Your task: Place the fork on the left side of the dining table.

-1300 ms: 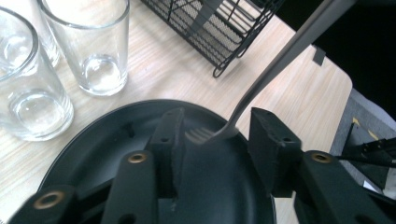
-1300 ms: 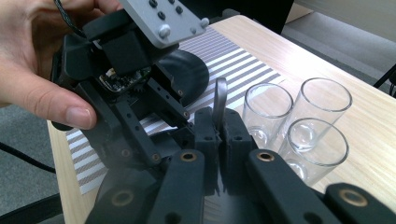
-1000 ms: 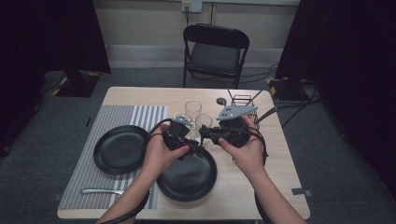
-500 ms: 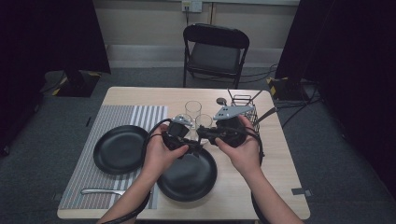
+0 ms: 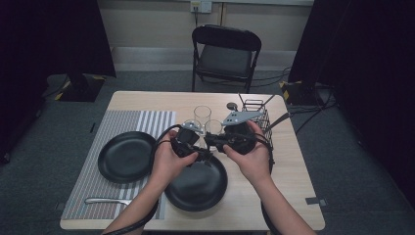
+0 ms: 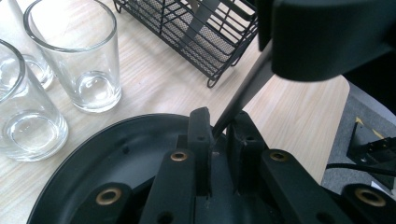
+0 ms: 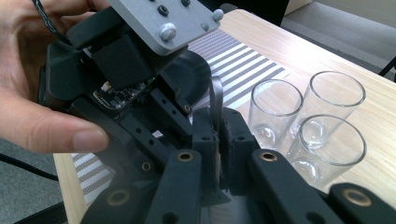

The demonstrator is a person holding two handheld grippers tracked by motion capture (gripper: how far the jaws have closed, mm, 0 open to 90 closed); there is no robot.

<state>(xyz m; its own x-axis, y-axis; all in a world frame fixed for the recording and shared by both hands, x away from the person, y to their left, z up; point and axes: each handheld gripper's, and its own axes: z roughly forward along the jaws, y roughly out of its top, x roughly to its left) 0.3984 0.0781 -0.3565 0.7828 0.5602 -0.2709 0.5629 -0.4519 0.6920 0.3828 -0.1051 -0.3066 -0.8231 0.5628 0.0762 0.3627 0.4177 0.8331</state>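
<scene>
Overhead first: I hold both grippers together above the near middle of the table (image 5: pixel 293 161), over the far rim of the nearer black plate (image 5: pixel 195 188). My left gripper (image 5: pixel 201 155) and my right gripper (image 5: pixel 211 142) point at each other, tips almost meeting. Between them is a thin dark utensil, too small here to make out. To the left a second black plate (image 5: pixel 125 156) sits on the striped placemat (image 5: pixel 147 122), with a fork (image 5: pixel 105 200) at the mat's near edge. Three glasses (image 5: pixel 201 117) stand just beyond my hands, and a black wire caddy (image 5: pixel 262 115) stands to their right.

Left gripper view: my left gripper (image 6: pixel 219 135) has its jaws drawn close, and they have just been closing. The dark slim handle (image 6: pixel 243 91) runs down into the gap between the pads, which pinch its end. Above, the handle disappears under the body of my right gripper (image 6: pixel 327 37). Below lies the plate (image 6: pixel 116 144); the glasses (image 6: pixel 79 56) and caddy (image 6: pixel 205 32) are beyond it.

Right gripper view: my right gripper (image 7: pixel 219 123) is clamped on the same flat dark handle (image 7: pixel 215 100), which stands up between its pads. My left gripper's body and grey plate sit just beyond, my left hand (image 7: pixel 28 93) wrapped round it. The glasses (image 7: pixel 308 121) stand at right, the placemat (image 7: pixel 243 65) behind.
</scene>
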